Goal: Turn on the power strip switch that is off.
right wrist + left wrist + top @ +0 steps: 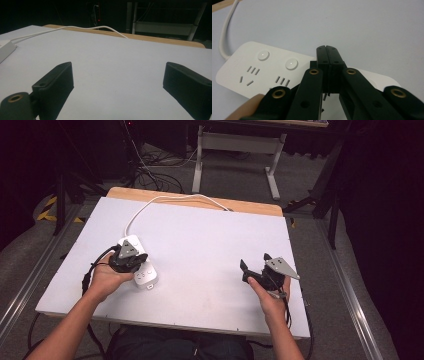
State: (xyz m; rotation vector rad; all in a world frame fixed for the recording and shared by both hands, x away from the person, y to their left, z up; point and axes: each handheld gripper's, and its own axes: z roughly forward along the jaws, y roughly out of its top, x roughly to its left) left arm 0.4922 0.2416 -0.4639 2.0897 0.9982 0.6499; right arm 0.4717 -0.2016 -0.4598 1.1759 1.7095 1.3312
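Overhead light fell evenly on the white rectangular worktop (200, 250); the surroundings stayed dark, and the close gripper views looked soft and dim.

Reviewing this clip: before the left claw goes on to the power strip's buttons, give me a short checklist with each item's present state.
1. Left claw shut, tips together for pressing: ok.
2. Left claw over the power strip, tips just past its far edge, beside the second button: ok.
3. Whether the tips touch the strip or a button: cannot tell.
4. Power strip flat on the white table, its cord trailing off the far edge: ok.
5. Right claw open, nothing between the jaws, well away from the strip: ok.
6. Whether either button is already pressed: cannot tell.
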